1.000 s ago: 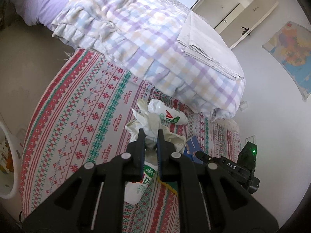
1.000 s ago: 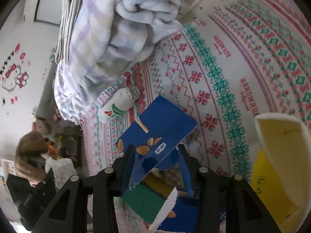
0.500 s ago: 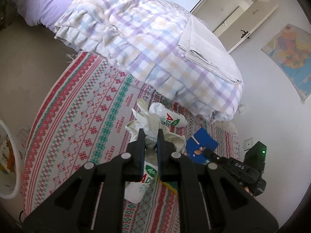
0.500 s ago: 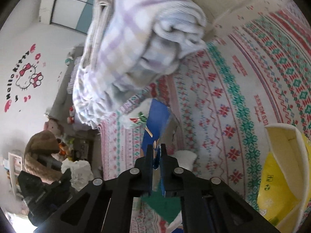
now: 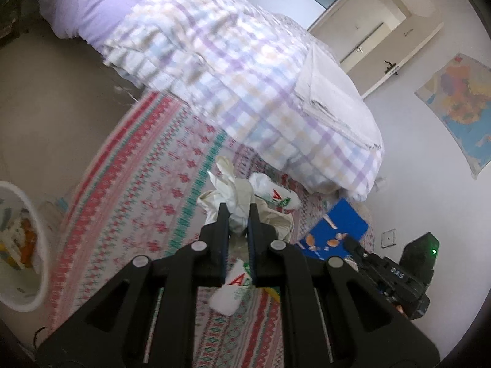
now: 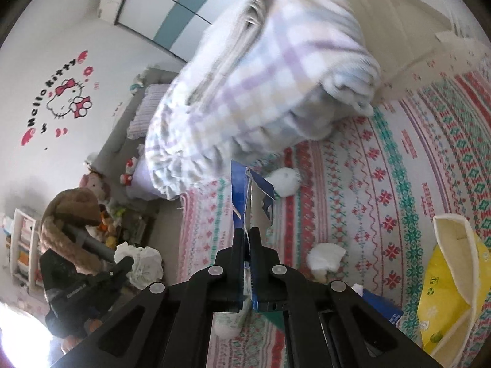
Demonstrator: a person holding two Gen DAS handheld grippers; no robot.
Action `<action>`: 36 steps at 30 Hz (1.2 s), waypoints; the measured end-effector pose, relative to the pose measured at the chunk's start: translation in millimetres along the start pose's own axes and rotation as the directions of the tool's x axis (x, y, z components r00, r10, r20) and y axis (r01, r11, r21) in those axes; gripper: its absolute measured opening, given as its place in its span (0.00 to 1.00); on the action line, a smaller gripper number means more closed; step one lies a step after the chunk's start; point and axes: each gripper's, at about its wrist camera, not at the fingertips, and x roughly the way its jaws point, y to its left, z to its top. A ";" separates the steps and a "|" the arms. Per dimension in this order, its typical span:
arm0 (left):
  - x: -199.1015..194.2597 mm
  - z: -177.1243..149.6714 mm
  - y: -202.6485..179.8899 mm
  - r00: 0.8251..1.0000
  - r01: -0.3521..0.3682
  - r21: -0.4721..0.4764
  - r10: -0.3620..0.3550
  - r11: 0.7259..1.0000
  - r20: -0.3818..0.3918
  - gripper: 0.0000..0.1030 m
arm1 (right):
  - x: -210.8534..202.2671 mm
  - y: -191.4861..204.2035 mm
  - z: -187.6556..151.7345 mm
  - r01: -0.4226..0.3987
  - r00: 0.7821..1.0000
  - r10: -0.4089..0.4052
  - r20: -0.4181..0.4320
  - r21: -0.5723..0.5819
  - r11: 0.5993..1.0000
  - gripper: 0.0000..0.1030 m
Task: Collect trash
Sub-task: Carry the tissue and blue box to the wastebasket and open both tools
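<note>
Left wrist view is smeared by motion, so the plaid quilt point(image 5: 245, 92) on the bed and the patterned rug point(image 5: 138, 190) read only roughly, and the white bin point(image 5: 21, 245) at the left edge is cut off by the frame. The left gripper point(image 5: 237, 214) has its jaws clamped on a crumpled wad of white tissue point(image 5: 236, 193), held above the rug; the wad hides part of a white bottle point(image 5: 273, 194) lying behind it. A second white bottle point(image 5: 233, 288), partly hidden under the jaws, shows red and green lettering too blurred to read. The right gripper point(image 6: 248, 233) has just closed its jaws, and they now pinch a flattened blue carton point(image 6: 242, 196), lifted clear of the rug. In the right wrist view the carton stands edge-on, its long axis running up and away from the jaws, its print unreadable. A wall sticker point(image 6: 61, 98) reads "Hello Kitty". Rug lettering point(image 6: 411, 144) cannot be made out. A yellow bag point(image 6: 445, 291) sits at right.
</note>
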 end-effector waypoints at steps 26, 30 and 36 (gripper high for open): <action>-110.5 -35.0 232.2 0.964 -0.257 -0.335 0.264 0.906 -0.025 0.11 | 94.1 181.7 -131.8 -0.270 0.937 0.202 -0.284 -0.224 0.937 0.04; -102.2 -38.1 241.3 0.958 -0.286 -0.347 0.269 0.893 -0.096 0.25 | 115.0 199.8 -151.8 -0.295 0.922 0.218 -0.318 -0.217 0.931 0.04; -120.5 -38.9 251.1 0.953 -0.296 -0.419 0.295 0.859 -0.068 0.50 | 145.5 224.9 -177.1 -0.304 0.909 0.206 -0.363 -0.237 0.923 0.04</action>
